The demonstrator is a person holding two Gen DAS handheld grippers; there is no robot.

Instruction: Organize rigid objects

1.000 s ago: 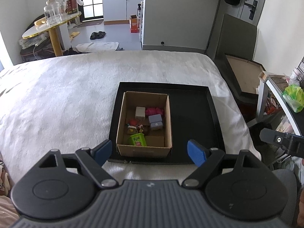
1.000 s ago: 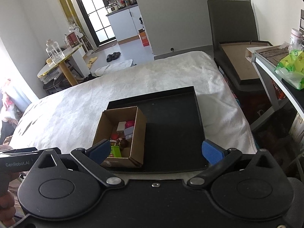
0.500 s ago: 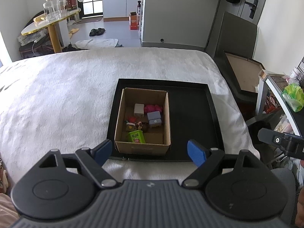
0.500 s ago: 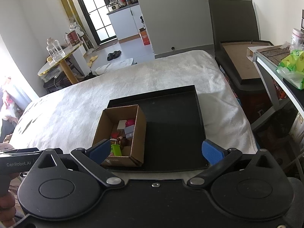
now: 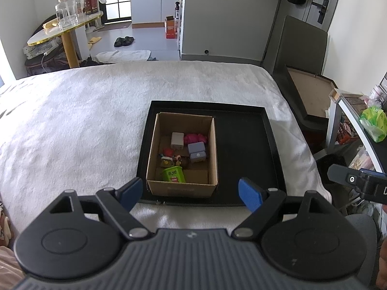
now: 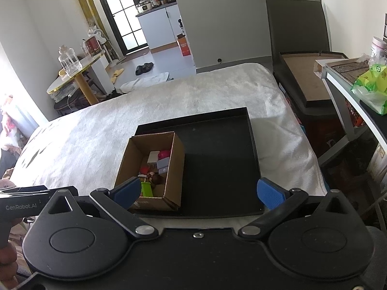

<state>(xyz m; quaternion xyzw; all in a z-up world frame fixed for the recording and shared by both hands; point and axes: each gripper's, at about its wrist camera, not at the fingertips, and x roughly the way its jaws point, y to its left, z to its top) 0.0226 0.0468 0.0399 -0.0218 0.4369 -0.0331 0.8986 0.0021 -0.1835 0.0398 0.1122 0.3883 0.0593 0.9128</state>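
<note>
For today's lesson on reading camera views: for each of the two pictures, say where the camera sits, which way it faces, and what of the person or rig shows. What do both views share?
Left wrist: on the left gripper, facing down at the cardboard box; open jaws, right gripper's tip at right.
Right wrist: on the right gripper, facing down at the black tray; open jaws, a hand at left.
Shared: box, tray, white bed cover.

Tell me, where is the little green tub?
In the left wrist view the green tub sits inside the cardboard box, at its near wall, just in front of the small toy figures.
</note>
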